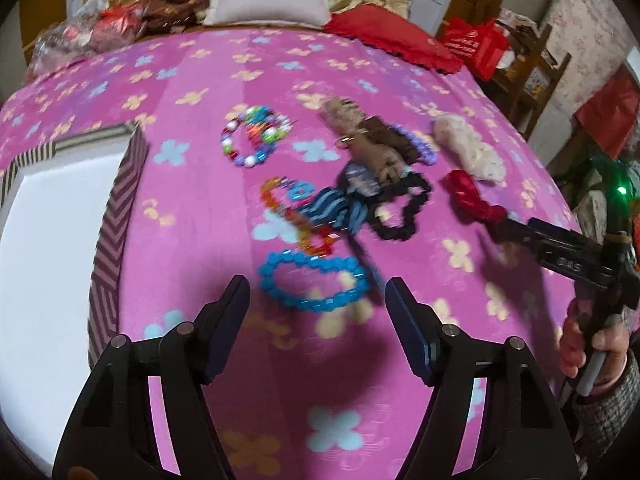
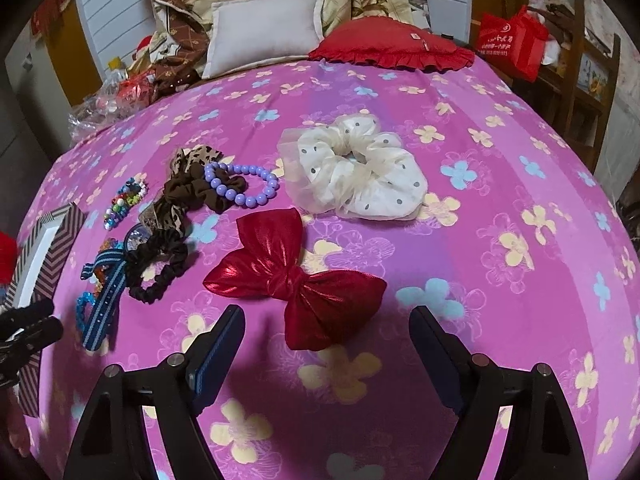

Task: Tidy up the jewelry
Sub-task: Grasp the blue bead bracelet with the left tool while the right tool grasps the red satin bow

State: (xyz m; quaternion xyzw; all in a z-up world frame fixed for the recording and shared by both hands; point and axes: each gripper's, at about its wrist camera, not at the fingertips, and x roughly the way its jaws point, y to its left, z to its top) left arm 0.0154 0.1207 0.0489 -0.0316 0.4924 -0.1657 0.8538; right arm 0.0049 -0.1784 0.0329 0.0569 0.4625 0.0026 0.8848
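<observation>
A: What did the striped box point(image 1: 120, 216) hold?
B: Only its white lining showed. The jewelry lay right of the box on the pink bedspread point(image 1: 200, 60): the red bow point(image 2: 296, 276), then the blue bead bracelet point(image 1: 312, 280).
A: And the grippers?
B: The left gripper point(image 1: 316, 296) and right gripper point(image 2: 326, 328) were both spread apart, holding nothing.

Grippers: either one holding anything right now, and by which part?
Nothing held. Left gripper is open above the blue bracelet; right gripper is open by the red bow.
</observation>
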